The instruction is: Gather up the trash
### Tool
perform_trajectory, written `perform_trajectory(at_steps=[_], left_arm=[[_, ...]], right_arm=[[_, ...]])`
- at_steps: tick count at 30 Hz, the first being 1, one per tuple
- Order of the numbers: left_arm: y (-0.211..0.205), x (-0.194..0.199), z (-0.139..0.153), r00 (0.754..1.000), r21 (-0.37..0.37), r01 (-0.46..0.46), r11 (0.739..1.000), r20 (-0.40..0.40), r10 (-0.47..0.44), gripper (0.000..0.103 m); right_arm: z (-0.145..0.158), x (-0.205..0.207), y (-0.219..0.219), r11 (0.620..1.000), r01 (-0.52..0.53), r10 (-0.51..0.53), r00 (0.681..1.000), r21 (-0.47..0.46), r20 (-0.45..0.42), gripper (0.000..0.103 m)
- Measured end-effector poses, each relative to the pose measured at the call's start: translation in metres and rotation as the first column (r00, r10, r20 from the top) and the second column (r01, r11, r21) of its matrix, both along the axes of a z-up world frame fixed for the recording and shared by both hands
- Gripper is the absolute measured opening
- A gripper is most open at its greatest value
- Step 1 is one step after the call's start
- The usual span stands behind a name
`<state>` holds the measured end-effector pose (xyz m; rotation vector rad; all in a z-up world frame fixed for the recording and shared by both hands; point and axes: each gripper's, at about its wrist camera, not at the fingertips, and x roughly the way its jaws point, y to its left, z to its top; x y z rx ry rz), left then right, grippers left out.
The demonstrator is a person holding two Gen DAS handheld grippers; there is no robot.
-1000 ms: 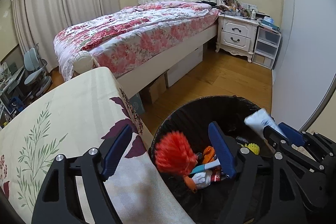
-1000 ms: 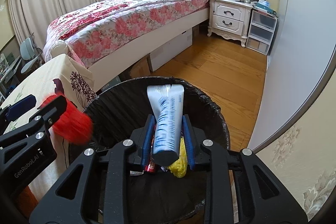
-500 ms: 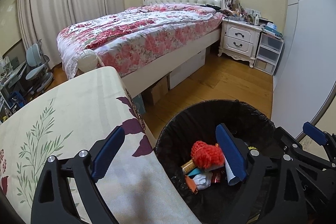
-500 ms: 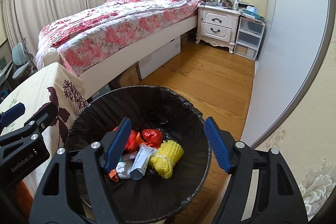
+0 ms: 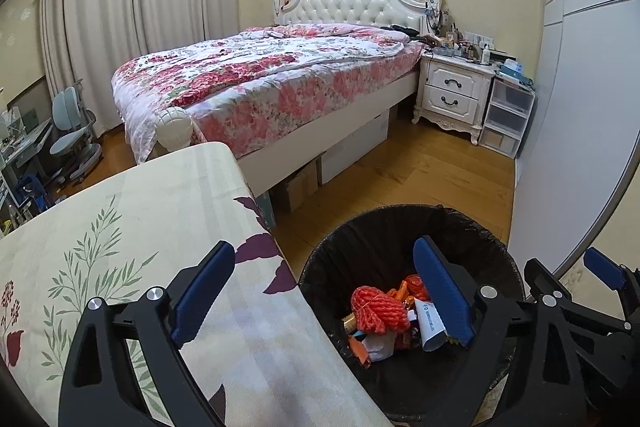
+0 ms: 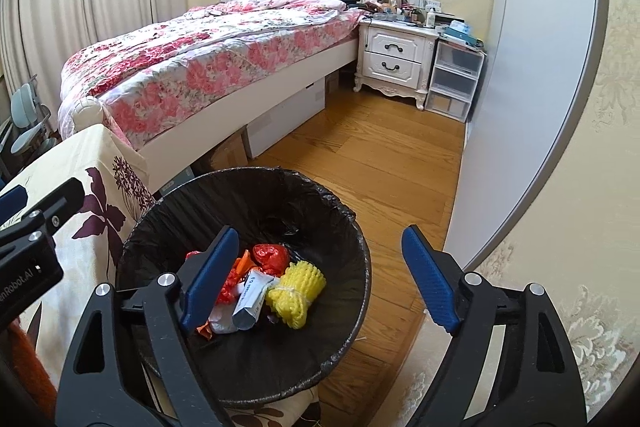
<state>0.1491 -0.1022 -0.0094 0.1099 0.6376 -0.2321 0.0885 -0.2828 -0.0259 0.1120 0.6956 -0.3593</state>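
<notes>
We see the white and blue tube (image 6: 251, 297) lying in the black-lined trash bin (image 6: 352, 239), its long axis slanting from its flat crimped end, deeper in the bin, to its blunt round end, nearer our right tool. It rests on other trash and leans slightly, not flat. Just beside it, on the side toward the wardrobe (image 6: 532, 87), lies the yellow foam net (image 6: 296, 293), a ribbed bundle touching the tube. On the tube's other side sits the red foam net (image 5: 378, 309), a knobbly roll tied with a thread, and behind the tube a shiny red wrapper (image 6: 271, 258). Orange scraps and a white crumpled piece lie under them.

Our right tool (image 6: 316, 281) hangs above the bin with its blue pads wide apart; its jaws have just been opening and nothing is between them but air, one pad over the bin's contents and the other over the wooden floor (image 6: 380, 163). Our left tool (image 5: 320, 291) is also spread wide and empty, its jaws having just been opening, one pad over the bin and the other over the surface (image 5: 140, 227), whose cloth shows green sprigs and purple leaves. The surface stands touching the bin's side. Beyond the bin, across bare floor, stand the bed (image 6: 208, 55) with its floral cover and a white nightstand (image 6: 394, 57).
</notes>
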Motion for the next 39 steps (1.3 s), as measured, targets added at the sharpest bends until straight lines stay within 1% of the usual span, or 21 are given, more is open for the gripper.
perform_trajectory(at_steps=[3,5,11,16,21,26,32,39], left_arm=[[0.006,-0.012,0.004,1.000,0.004,-0.001,1.000,0.015,0.001,0.090],[0.011,-0.020,0.007,1.000,0.008,-0.006,1.000,0.023,0.006,0.090],[0.031,-0.043,0.015,0.999,-0.018,-0.030,0.999,0.021,0.031,0.090],[0.045,-0.065,0.025,0.997,-0.004,-0.053,0.999,0.060,0.053,0.091],[0.059,-0.084,0.034,0.994,-0.015,-0.078,0.997,0.076,0.079,0.091],[0.072,-0.104,0.038,0.993,-0.040,-0.085,0.996,0.074,0.087,0.091],[0.081,-0.130,0.042,0.990,-0.030,-0.090,0.996,0.103,0.092,0.092],[0.092,-0.148,0.047,0.987,-0.045,-0.106,0.993,0.116,0.111,0.092]], right_arm=[[0.004,-0.009,0.005,1.000,-0.001,0.001,1.000,-0.018,0.013,0.089],[0.006,-0.016,0.011,1.000,-0.005,0.006,1.000,-0.031,0.017,0.090],[0.012,-0.035,0.028,0.998,-0.032,0.033,0.999,-0.048,0.024,0.091],[0.022,-0.053,0.040,0.997,-0.055,0.057,0.997,-0.051,0.048,0.091],[0.034,-0.071,0.051,0.995,-0.076,0.080,0.994,-0.062,0.078,0.091],[0.046,-0.091,0.061,0.993,-0.094,0.101,0.989,-0.072,0.105,0.091],[0.055,-0.112,0.070,0.991,-0.112,0.121,0.985,-0.077,0.125,0.092],[0.058,-0.128,0.078,0.988,-0.131,0.141,0.981,-0.078,0.136,0.092]])
